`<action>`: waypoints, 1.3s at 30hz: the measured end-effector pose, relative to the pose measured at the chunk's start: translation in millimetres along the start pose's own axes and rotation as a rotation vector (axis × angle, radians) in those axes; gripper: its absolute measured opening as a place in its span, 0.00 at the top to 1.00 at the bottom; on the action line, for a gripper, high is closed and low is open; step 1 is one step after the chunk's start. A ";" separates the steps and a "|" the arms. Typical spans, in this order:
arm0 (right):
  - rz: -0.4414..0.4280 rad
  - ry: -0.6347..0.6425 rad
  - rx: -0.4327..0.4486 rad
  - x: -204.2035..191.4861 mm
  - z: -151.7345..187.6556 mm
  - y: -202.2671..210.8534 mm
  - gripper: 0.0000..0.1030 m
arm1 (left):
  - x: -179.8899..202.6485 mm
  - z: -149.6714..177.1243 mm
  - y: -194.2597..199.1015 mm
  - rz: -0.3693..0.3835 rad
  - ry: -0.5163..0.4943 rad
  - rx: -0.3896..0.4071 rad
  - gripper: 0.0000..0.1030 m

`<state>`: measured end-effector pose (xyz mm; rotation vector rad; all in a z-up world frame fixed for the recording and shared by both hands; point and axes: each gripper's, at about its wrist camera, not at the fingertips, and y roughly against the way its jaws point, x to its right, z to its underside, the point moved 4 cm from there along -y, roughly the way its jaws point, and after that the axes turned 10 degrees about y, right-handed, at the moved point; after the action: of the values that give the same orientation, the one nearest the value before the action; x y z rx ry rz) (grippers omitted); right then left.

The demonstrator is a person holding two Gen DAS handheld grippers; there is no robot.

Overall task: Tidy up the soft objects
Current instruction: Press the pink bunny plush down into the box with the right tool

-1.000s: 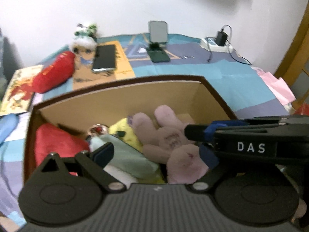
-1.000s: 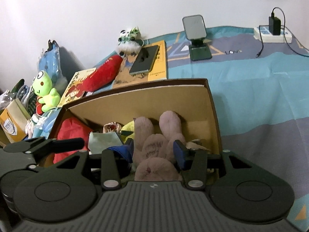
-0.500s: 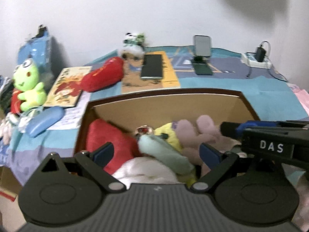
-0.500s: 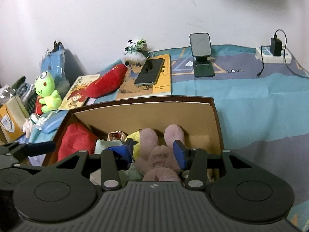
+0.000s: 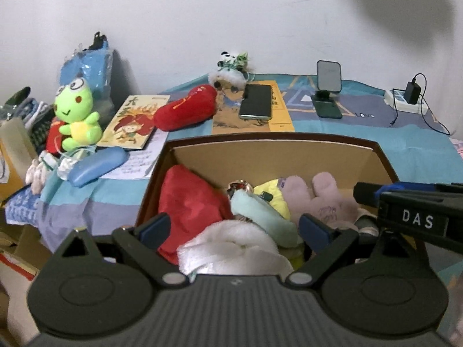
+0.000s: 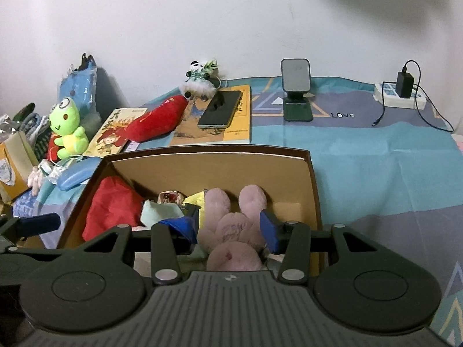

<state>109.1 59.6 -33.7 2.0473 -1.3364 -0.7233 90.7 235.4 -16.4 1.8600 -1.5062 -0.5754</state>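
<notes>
A phone [image 6: 220, 109] lies on a yellow book [image 6: 215, 123] near the bed's [image 6: 376, 156] far edge. A phone stand [image 6: 296, 89] (dark green base) stands right of it. At the far right corner, a power strip [image 6: 400, 98] carries a black charger [image 6: 405, 84]. Toward the left edge lie a picture book [image 6: 111, 136] and a blue case [image 6: 73, 176].

Soft, even indoor light fills both views, fairly bright on the white wall [image 5: 231, 14]. A large blurred shadow darkens the wall's upper right corner. Fisheye distortion bends the edges and blackens the corners. Detail is slightly soft throughout, with no strong glare.
</notes>
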 end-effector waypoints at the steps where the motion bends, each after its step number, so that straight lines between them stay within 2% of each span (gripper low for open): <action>1: -0.002 -0.004 -0.002 0.6 1.1 1.6 0.70 | 0.4 0.6 0.9 -0.003 0.004 -0.005 0.08; 7: 0.021 0.019 -0.015 1.2 7.9 9.4 0.70 | 4.0 9.8 4.9 -0.010 0.004 -0.037 0.08; 17: 0.012 -0.005 -0.007 7.0 21.1 31.0 0.70 | 13.8 23.4 26.2 -0.023 -0.020 -0.022 0.08; 32: -0.038 0.051 -0.067 5.1 49.3 40.8 0.70 | 16.2 63.2 27.3 -0.072 0.023 -0.124 0.08; 36: -0.045 0.060 -0.044 2.2 45.9 43.0 0.69 | 16.2 59.2 31.0 -0.088 0.025 -0.103 0.08; 39: -0.051 0.044 -0.004 2.3 38.0 43.1 0.69 | 13.7 47.6 34.0 -0.110 0.022 -0.054 0.08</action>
<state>56.6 36.7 -28.8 2.0894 -1.2612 -0.6983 37.8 207.9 -23.0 1.9101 -1.3681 -0.6381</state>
